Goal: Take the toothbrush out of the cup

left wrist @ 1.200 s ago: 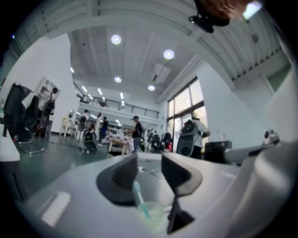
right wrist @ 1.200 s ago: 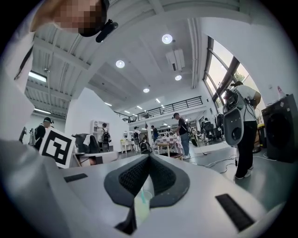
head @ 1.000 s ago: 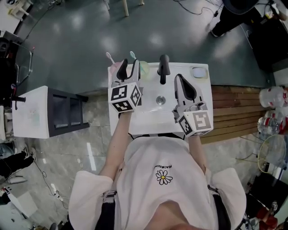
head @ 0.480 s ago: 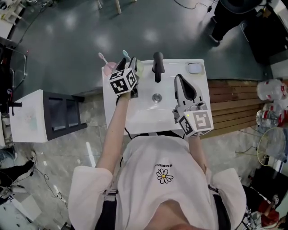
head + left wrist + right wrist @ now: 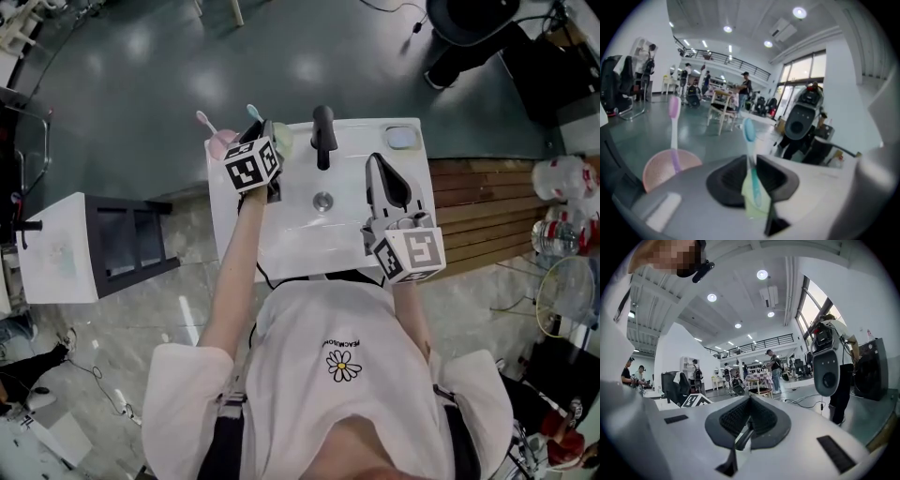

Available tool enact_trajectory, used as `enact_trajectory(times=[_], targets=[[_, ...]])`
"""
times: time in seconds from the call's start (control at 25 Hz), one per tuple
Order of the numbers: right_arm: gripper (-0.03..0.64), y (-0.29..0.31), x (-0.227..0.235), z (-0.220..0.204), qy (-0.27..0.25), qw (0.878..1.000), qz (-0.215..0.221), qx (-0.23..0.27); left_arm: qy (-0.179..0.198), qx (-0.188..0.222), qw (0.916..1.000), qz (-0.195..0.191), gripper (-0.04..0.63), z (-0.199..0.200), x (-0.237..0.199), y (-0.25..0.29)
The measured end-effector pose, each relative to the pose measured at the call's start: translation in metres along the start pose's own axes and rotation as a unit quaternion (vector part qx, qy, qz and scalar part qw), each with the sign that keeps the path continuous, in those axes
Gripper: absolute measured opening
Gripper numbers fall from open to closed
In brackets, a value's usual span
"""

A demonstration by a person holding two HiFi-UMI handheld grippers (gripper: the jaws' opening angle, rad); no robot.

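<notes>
A teal toothbrush [image 5: 748, 133] stands in a pale green cup [image 5: 751, 206] at the sink's back left corner; its head [image 5: 251, 112] pokes out past my left gripper [image 5: 265, 133]. The left gripper [image 5: 751, 165] is closing, and its pads sit against the brush handle just above the cup rim. A pink toothbrush [image 5: 673, 115] stands in a pink cup [image 5: 670, 168] to the left, untouched. My right gripper [image 5: 376, 161] hovers over the right side of the white sink [image 5: 291, 239], shut and holding nothing [image 5: 749, 405].
A black faucet [image 5: 322, 137] rises at the back middle of the sink, just right of the left gripper. A soap dish [image 5: 401, 137] sits at the back right corner. A white side cabinet [image 5: 66, 248] stands left; wooden slats [image 5: 478, 211] lie right.
My left gripper has moved forward and left from over the basin to the green cup, and its jaws have closed in on the teal toothbrush. The right gripper has stayed put.
</notes>
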State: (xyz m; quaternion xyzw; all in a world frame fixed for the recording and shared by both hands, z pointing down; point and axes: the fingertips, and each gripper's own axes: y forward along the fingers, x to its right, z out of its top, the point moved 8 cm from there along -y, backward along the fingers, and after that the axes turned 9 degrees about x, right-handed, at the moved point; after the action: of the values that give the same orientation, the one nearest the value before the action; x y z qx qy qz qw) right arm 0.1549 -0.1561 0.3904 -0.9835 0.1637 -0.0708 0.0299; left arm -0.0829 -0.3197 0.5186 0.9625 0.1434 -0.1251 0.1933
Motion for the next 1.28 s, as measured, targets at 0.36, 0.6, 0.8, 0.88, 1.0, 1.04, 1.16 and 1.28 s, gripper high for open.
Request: enact_trajectory(times=[0.36,0.6,0.8,0.88,1.0,1.04,1.16,1.28], targets=[[-0.003,0.002,0.001,0.001,0.002,1.0,0.0,0.004,0.009,0.0,0.9999,0.006,0.029,0.003,0.004,0.0],[-0.003,0.006,-0.004,0.005,0.004,1.0,0.013,0.012,0.019,0.013,0.9997,0.003,0.028,0.017,0.007,-0.009],[-0.003,0.011,-0.011,0.012,0.002,0.999,0.032,0.025,0.023,0.063,0.9977,-0.008,0.028,0.052,0.014,-0.031],[-0.003,0.015,-0.015,0.016,0.0,0.999,0.043,0.032,0.033,0.098,0.9946,-0.013,0.026,0.073,0.019,-0.045],[-0.003,0.02,-0.023,0.022,-0.003,0.997,0.06,0.044,0.063,0.152,0.9861,-0.017,0.026,0.107,0.029,-0.072],[-0.003,0.021,-0.026,0.024,-0.003,0.997,0.065,0.047,0.077,0.17,0.9822,-0.017,0.025,0.117,0.033,-0.083],[-0.003,0.025,-0.034,0.029,-0.001,0.995,0.077,0.057,0.123,0.222,0.9672,-0.013,0.025,0.14,0.046,-0.116],[-0.003,0.026,-0.041,0.033,-0.003,0.994,0.086,0.064,0.159,0.268,0.9502,-0.005,0.025,0.148,0.057,-0.149]])
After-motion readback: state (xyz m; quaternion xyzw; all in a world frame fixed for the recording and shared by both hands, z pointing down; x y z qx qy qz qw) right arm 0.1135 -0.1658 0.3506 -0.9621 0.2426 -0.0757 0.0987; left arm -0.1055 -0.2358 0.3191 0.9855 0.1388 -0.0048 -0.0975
